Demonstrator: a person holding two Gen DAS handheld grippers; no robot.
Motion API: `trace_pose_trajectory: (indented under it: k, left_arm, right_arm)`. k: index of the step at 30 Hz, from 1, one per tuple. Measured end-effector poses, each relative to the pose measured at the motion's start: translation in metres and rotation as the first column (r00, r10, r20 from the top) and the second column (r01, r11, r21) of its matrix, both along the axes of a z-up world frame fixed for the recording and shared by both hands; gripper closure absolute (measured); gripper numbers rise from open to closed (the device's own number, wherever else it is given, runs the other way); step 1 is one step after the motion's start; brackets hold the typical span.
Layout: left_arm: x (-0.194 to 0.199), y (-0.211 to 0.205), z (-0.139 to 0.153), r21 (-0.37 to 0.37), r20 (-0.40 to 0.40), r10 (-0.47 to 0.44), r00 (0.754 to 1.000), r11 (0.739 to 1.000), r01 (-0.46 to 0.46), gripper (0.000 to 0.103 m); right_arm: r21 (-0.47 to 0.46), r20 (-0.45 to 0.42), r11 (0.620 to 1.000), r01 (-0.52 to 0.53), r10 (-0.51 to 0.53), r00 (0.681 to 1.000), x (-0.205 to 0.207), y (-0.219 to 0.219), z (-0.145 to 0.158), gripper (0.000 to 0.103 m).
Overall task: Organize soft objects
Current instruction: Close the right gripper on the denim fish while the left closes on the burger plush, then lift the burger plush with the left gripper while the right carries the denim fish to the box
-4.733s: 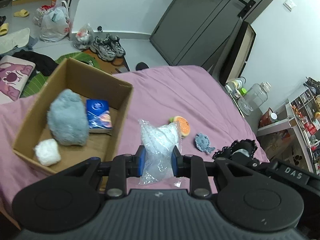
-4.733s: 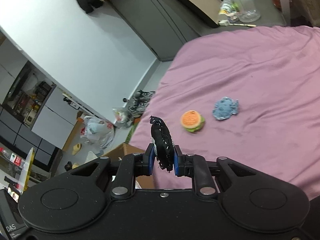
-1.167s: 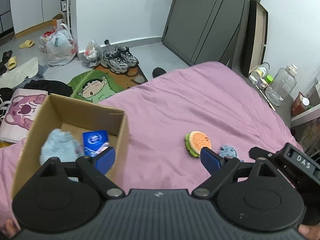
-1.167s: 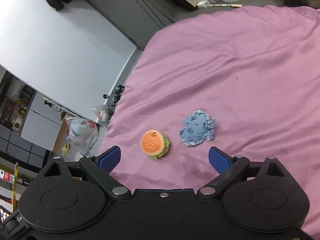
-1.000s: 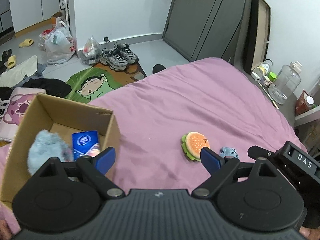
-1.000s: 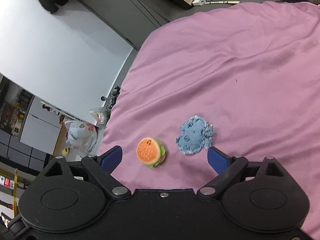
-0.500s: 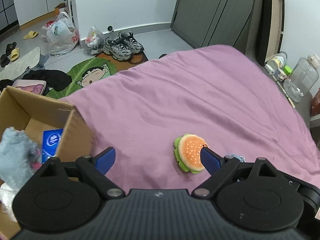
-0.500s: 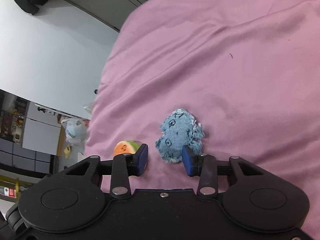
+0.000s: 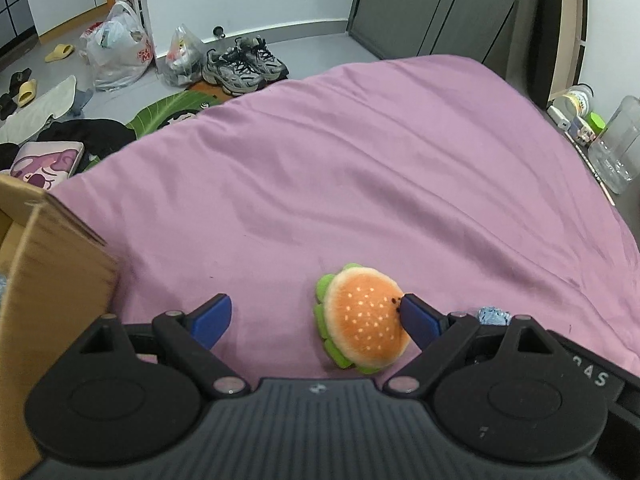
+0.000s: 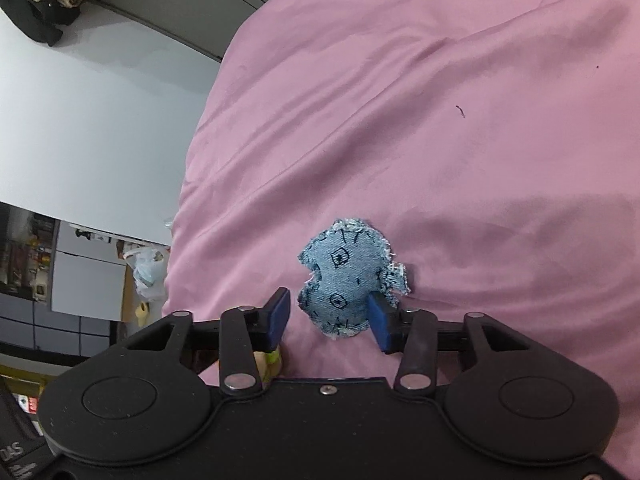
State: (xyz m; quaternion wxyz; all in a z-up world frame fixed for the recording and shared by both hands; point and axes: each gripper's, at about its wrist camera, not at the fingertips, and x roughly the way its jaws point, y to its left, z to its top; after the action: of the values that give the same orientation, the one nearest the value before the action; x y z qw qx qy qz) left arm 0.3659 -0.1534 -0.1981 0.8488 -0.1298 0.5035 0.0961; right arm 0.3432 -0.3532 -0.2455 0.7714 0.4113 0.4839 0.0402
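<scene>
A burger plush (image 9: 362, 318) with an orange bun and green rim lies on the pink bedsheet (image 9: 360, 152). My left gripper (image 9: 316, 316) hangs open wide just over it, and the right-hand fingertip (image 9: 416, 316) touches the bun's edge. A blue denim soft toy (image 10: 344, 276) lies flat on the sheet between the fingers of my right gripper (image 10: 329, 318). Those jaws are opening: the right pad (image 10: 378, 318) meets the toy's edge and the left pad stands a little clear. A sliver of the denim toy (image 9: 494, 315) shows in the left wrist view.
A cardboard box (image 9: 52, 272) stands on the bed at the left edge. Beyond the bed's far edge the floor holds sneakers (image 9: 244, 66), plastic bags (image 9: 120, 52) and a cartoon mat. A glass jar (image 9: 618, 144) stands at the right, by dark wardrobe doors.
Both grippers sank toward the bed. The left closed in on the burger as the box slid to the view's left edge. The right jaws narrowed around the denim toy, then widened slightly.
</scene>
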Motion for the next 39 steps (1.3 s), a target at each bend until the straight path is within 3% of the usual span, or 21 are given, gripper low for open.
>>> trace_pose_trajectory:
  k: [3, 10, 14, 17, 19, 22, 33, 34, 36, 39]
  left_arm:
    - [0.004, -0.003, -0.005, -0.001, -0.002, 0.011, 1.0, 1.0, -0.011, 0.013]
    - [0.006, 0.001, -0.015, -0.036, -0.012, 0.039, 0.999, 0.999, -0.039, 0.015]
    - [0.004, 0.002, -0.014, -0.054, -0.002, 0.045, 0.999, 0.998, -0.045, 0.022]
    - [0.003, 0.002, -0.013, -0.111, 0.013, 0.038, 0.999, 0.993, -0.036, 0.046]
    - [0.003, 0.002, -0.012, -0.162, 0.015, 0.027, 1.0, 0.986, -0.025, 0.069]
    - [0.002, 0.002, -0.008, -0.182, 0.021, 0.024, 1.0, 0.983, -0.02, 0.077]
    - [-0.003, 0.017, 0.009, -0.196, 0.048, 0.04, 0.998, 0.98, -0.029, 0.08]
    - [-0.005, 0.018, 0.011, -0.196, 0.049, 0.041, 0.998, 0.98, -0.03, 0.08]
    - [-0.009, 0.022, 0.015, -0.194, 0.05, 0.041, 0.998, 0.98, -0.03, 0.08]
    - [-0.017, 0.027, 0.023, -0.186, 0.058, 0.038, 0.998, 0.982, -0.027, 0.08]
  right_arm:
    - [0.033, 0.013, 0.999, 0.002, -0.003, 1.0, -0.002, -0.004, -0.001, 0.044]
    - [0.037, 0.019, 0.999, 0.011, -0.012, 1.0, 0.002, 0.001, 0.001, 0.043]
    - [-0.044, 0.031, 0.999, -0.005, 0.007, 1.0, 0.001, 0.008, 0.009, 0.043]
    - [-0.081, 0.035, 0.997, -0.007, 0.01, 0.999, 0.002, 0.011, 0.012, 0.044]
    - [-0.14, 0.049, 0.99, -0.004, 0.011, 0.999, 0.002, 0.014, 0.016, 0.044]
    - [-0.182, 0.051, 0.983, 0.001, 0.008, 0.999, 0.004, 0.016, 0.016, 0.044]
    - [-0.301, 0.064, 0.952, -0.061, 0.084, 0.994, 0.01, 0.039, 0.018, 0.044]
    - [-0.31, 0.064, 0.949, -0.065, 0.088, 0.994, 0.01, 0.04, 0.018, 0.045]
    - [-0.333, 0.057, 0.941, -0.064, 0.088, 0.995, 0.01, 0.04, 0.018, 0.058]
    - [-0.336, 0.054, 0.94, -0.063, 0.085, 0.995, 0.009, 0.039, 0.02, 0.064]
